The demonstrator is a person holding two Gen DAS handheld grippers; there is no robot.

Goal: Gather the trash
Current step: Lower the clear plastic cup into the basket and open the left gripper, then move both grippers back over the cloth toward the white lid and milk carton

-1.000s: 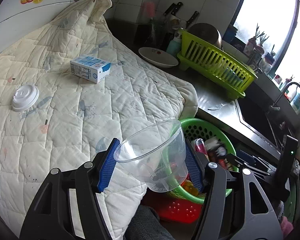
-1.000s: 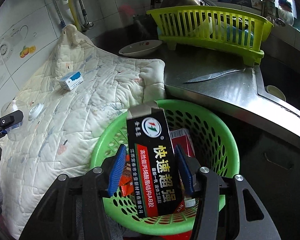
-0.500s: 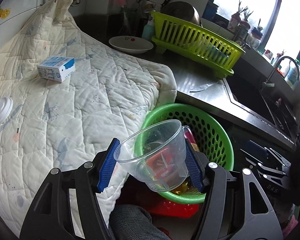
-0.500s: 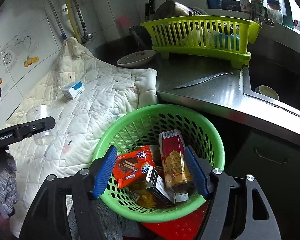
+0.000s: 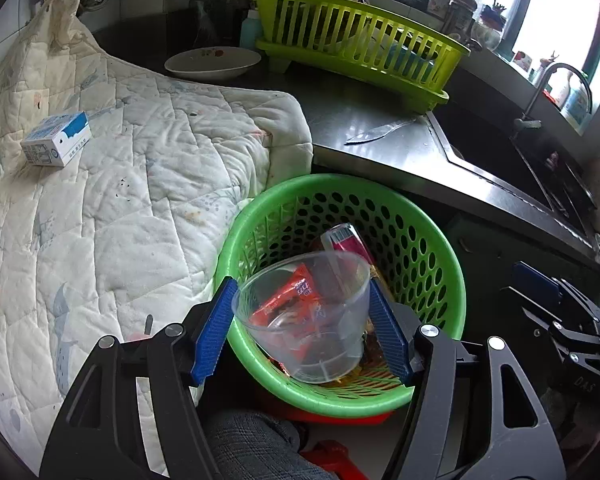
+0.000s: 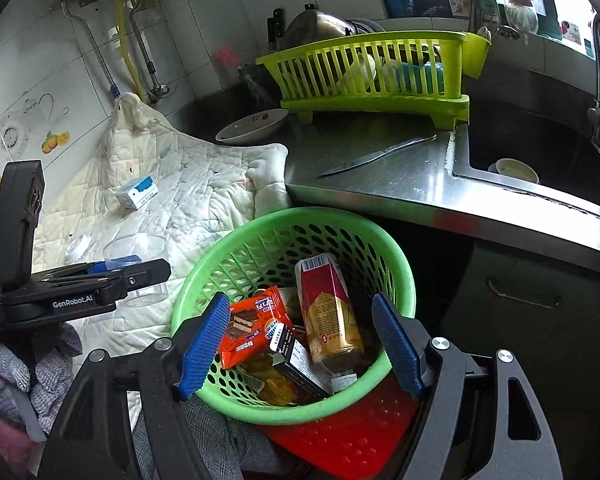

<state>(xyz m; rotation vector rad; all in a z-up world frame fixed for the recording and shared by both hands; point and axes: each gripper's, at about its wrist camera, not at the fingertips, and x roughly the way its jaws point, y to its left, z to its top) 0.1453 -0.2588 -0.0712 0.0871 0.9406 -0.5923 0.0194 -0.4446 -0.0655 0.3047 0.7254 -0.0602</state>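
Observation:
My left gripper [image 5: 304, 328] is shut on a clear plastic cup [image 5: 312, 320] and holds it over the near rim of the green perforated basket [image 5: 440, 264]. The basket [image 6: 396, 252] holds an orange snack wrapper [image 6: 251, 324], a red and gold carton [image 6: 328, 312] and a black box [image 6: 295, 364]. My right gripper [image 6: 300, 340] is open and empty above the basket. The left gripper also shows in the right wrist view [image 6: 111, 276] with the cup [image 6: 135, 248]. A blue and white carton [image 5: 57, 138] lies on the quilted cloth [image 5: 119, 200].
A knife [image 5: 380, 130] lies on the steel counter [image 5: 380, 152]. A yellow-green dish rack [image 5: 352, 48] and a white plate [image 5: 213, 60] stand at the back. The sink [image 6: 540, 160] holds a small bowl. A red stool [image 6: 340, 440] sits under the basket. A white lid [image 6: 77, 246] lies on the cloth.
My left gripper has carried the cup rightwards from over the cloth to over the basket. My right gripper has let the black box fall into the basket and opened.

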